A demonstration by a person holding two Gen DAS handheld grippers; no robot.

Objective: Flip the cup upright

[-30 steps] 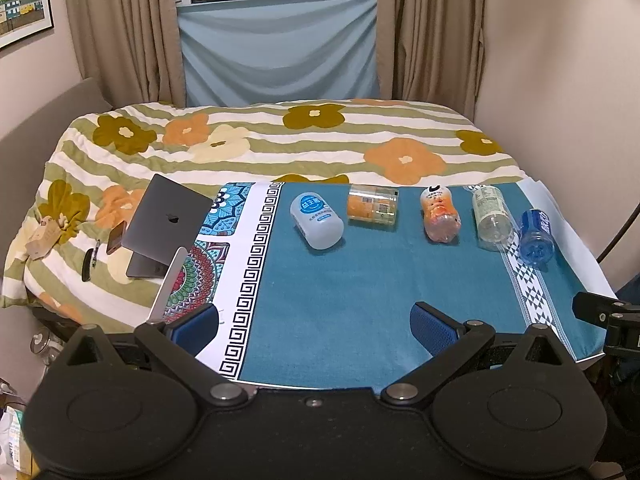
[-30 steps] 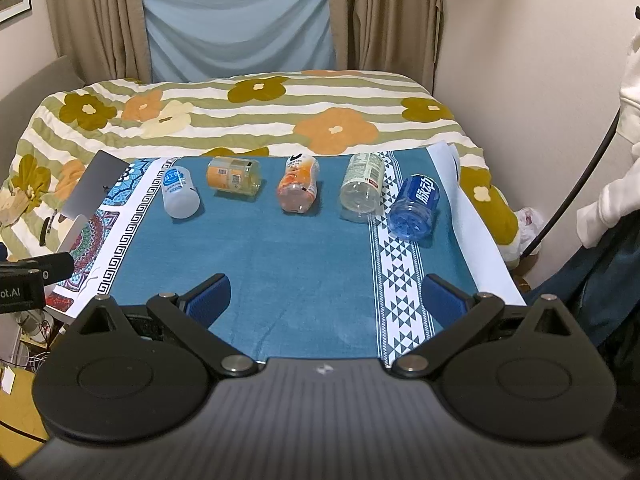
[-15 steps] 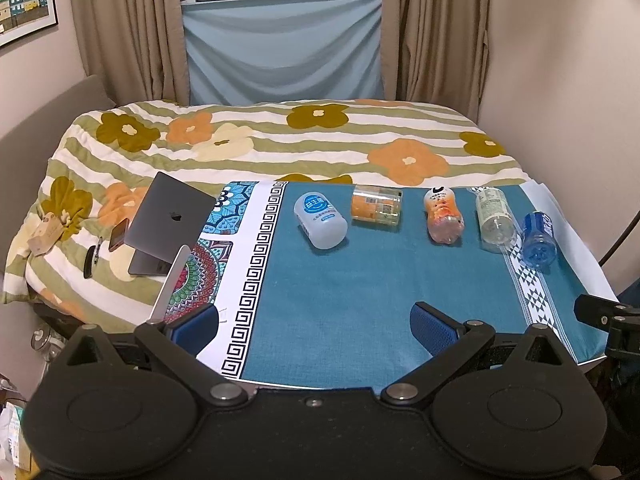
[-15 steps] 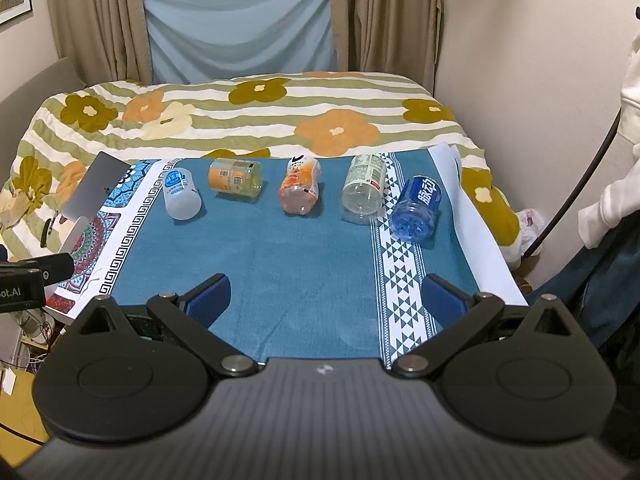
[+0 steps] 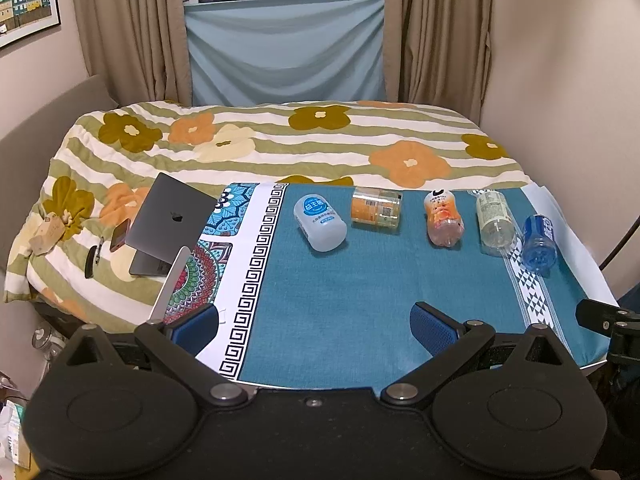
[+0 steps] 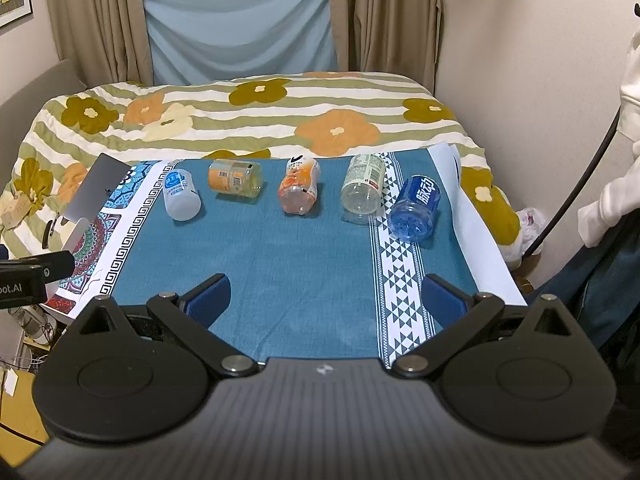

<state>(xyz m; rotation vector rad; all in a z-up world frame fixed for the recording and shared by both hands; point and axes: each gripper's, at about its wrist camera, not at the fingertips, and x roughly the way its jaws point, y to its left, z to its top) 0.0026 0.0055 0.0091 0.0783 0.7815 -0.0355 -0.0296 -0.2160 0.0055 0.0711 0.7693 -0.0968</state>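
Several cut-bottle cups lie on their sides in a row on the teal cloth point(image 5: 340, 300): a white one with a blue label point(image 5: 320, 222) point(image 6: 181, 195), an orange-labelled clear one point(image 5: 376, 211) point(image 6: 235, 176), an orange-pink one point(image 5: 443, 218) point(image 6: 300, 191), a clear one point(image 5: 495, 224) point(image 6: 362, 189) and a blue one point(image 5: 539, 242) point(image 6: 416, 207). My left gripper point(image 5: 314, 330) is open and empty, near the table's front edge. My right gripper point(image 6: 326, 300) is open and empty, also at the front edge, well short of the cups.
A grey laptop point(image 5: 170, 222) and a phone point(image 5: 119, 235) lie on the flowered bedspread point(image 5: 280, 148) left of the table. A patterned cloth border point(image 5: 256, 264) runs along the left. A wall stands at the right, curtains at the back.
Both grippers have drawn back and up slightly, so the cups sit a little farther away in both views. The cups have not moved.
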